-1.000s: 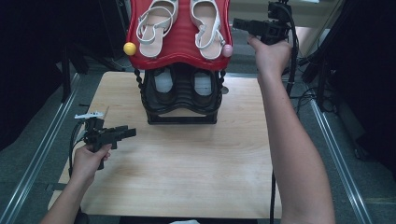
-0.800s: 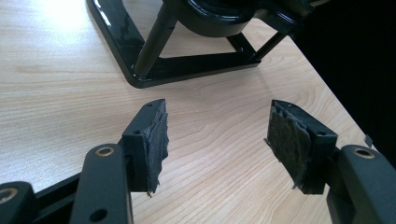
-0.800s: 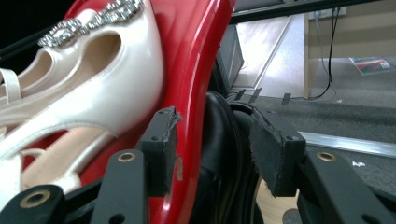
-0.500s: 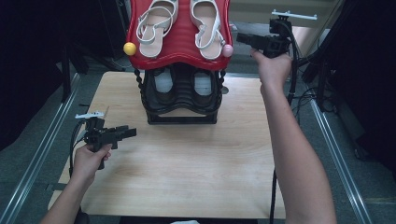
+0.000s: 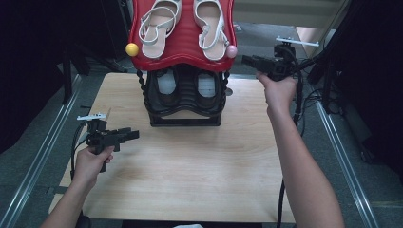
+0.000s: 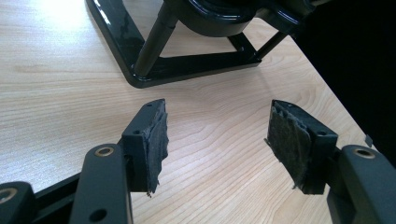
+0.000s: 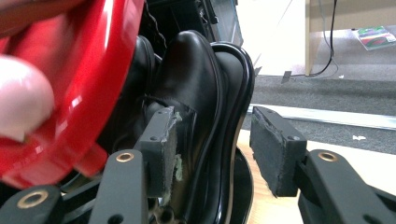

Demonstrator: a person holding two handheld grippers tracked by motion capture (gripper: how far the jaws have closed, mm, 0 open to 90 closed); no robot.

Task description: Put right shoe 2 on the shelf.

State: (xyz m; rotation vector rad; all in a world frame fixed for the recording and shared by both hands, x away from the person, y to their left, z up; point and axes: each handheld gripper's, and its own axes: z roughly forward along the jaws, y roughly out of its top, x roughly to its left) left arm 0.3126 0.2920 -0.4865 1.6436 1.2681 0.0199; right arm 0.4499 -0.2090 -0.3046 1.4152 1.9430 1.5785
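- Since the earlier high-view frames the right hand-held gripper (image 5: 247, 60) has dropped from beside the red top shelf (image 5: 183, 45) toward the black lower tier; the left hand-held gripper (image 5: 134, 135) has not shifted.
- Right hand-held gripper: jaws wide apart, nothing held. In the right gripper view they frame the side of a black shoe (image 7: 196, 84) and the black rack rim (image 7: 240, 84), not gripping either.
- Left hand-held gripper: jaws open and empty, hovering low over the table (image 5: 190, 166), aimed at the rack base (image 6: 140, 60).
- Task thing: the black shoe sits in the lower tier of the rack, under the red shelf, at the table's far edge.
- Progress: looks like the reach stage only; no grasp yet. Closing on the shoe and pulling it out are left.
- Materials: shoe is glossy smooth leather, rounded; the rack is shiny moulded plastic, with curved black lower tier and a wavy red top.
- White strappy sandals (image 5: 159, 21) lie on the red shelf; a pink ball (image 5: 231, 51) and a yellow ball (image 5: 131, 49) cap its corners.
- Table is pale wood grain, flat and matte.
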